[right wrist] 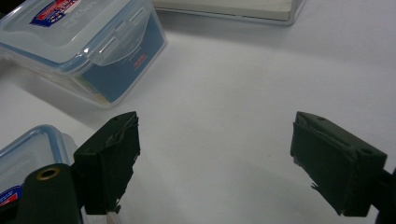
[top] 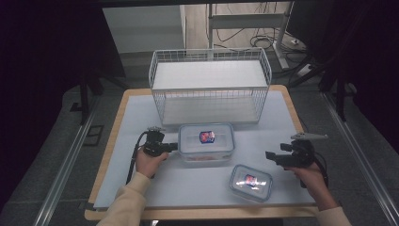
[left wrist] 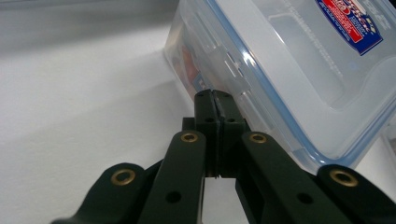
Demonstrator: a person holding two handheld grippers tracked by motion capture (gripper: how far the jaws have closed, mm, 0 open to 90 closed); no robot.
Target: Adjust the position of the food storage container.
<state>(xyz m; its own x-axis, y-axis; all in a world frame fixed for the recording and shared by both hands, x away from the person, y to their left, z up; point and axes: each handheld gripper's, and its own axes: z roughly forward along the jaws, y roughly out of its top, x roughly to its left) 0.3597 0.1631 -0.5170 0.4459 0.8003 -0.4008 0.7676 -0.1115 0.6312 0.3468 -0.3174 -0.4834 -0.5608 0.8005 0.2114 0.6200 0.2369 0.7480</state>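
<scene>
A large clear lidded container (top: 206, 141) with a blue-rimmed lid and a red and blue label sits mid-table. My left gripper (top: 173, 147) is at its left side, held by a hand. In the left gripper view the jaws are shut together with nothing between them, and the left gripper (left wrist: 215, 95) has its tips against the side clasp of the large container (left wrist: 289, 60). A smaller container (top: 251, 181) of the same kind lies nearer the front. My right gripper (top: 269, 156) hovers to its right, apart from it. The right gripper (right wrist: 215, 140) is open over bare table, with the large container (right wrist: 88, 46) and the small container (right wrist: 28, 149) to its left.
A white wire basket (top: 209, 84) stands at the back of the table, just behind the large container; its base (right wrist: 229, 7) shows at the top of the right gripper view. The white mat (top: 141, 117) covers the wooden tabletop. Cables and stands lie on the floor beyond.
</scene>
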